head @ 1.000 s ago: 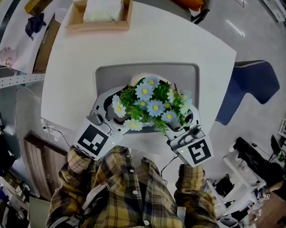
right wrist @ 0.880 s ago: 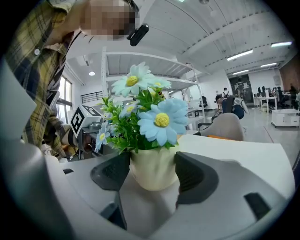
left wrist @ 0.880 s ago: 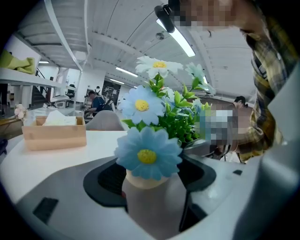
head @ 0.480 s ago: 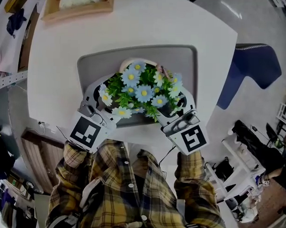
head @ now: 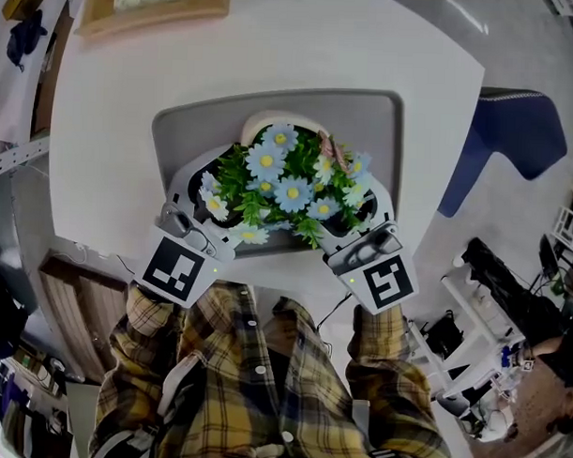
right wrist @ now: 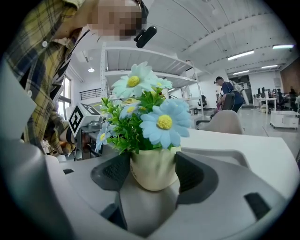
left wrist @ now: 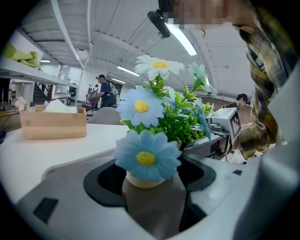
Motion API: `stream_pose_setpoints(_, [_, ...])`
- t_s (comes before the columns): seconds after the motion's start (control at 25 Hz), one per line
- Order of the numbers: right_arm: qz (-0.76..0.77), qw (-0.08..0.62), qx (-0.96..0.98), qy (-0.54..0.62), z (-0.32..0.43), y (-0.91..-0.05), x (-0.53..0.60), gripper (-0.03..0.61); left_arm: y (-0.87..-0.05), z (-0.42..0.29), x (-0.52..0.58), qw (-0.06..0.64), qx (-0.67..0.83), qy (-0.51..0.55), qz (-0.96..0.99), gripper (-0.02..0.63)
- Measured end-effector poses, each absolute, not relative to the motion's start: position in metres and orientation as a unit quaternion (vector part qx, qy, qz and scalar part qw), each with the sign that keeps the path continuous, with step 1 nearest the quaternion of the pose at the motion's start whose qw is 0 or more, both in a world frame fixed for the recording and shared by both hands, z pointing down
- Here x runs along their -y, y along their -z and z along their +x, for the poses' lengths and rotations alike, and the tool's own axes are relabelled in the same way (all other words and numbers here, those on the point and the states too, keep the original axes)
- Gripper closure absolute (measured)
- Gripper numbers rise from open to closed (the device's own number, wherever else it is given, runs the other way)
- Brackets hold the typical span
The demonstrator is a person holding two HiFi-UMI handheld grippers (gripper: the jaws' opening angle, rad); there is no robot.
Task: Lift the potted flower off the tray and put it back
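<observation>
The potted flower (head: 283, 181), blue daisies on green leaves in a cream pot, stands over the near half of the grey tray (head: 370, 123). My left gripper (head: 215, 200) reaches in from the lower left and my right gripper (head: 351, 214) from the lower right. In the right gripper view the dark pads (right wrist: 190, 171) press both sides of the pot (right wrist: 153, 166), which is upright. In the left gripper view a big daisy (left wrist: 146, 157) hides most of the pot (left wrist: 140, 182) between that gripper's pads, which sit close against it.
The tray lies on a white round table (head: 302, 45). A wooden box with tissue (head: 149, 3) stands at the far left edge, also in the left gripper view (left wrist: 52, 124). A blue chair (head: 510, 137) stands off to the right. People stand in the background.
Both grippers and the potted flower have moved away from the person, from the tray's near edge to over the tray. Over the last half second almost nothing has shifted.
</observation>
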State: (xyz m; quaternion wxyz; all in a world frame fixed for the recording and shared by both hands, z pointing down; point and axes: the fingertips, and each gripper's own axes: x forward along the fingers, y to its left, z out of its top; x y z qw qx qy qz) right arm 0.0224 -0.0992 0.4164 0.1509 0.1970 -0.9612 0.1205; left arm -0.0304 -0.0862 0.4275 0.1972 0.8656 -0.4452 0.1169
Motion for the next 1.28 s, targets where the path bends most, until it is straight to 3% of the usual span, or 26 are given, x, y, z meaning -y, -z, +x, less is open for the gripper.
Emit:
stream_pose_setpoints(0.88, [0.223,0.164,0.952,-0.131,0.043,-0.416,0.092,0.279,-0.418,-0.050,0.063,0.211,0.467,-0.119,0.850,0.285])
stream_pose_setpoints(1.28, [0.265,0.142,0.944,-0.136,0.088,-0.368,0.078,0.279,-0.360,-0.053,0.037,0.185,0.496,-0.128,0.839,0.285])
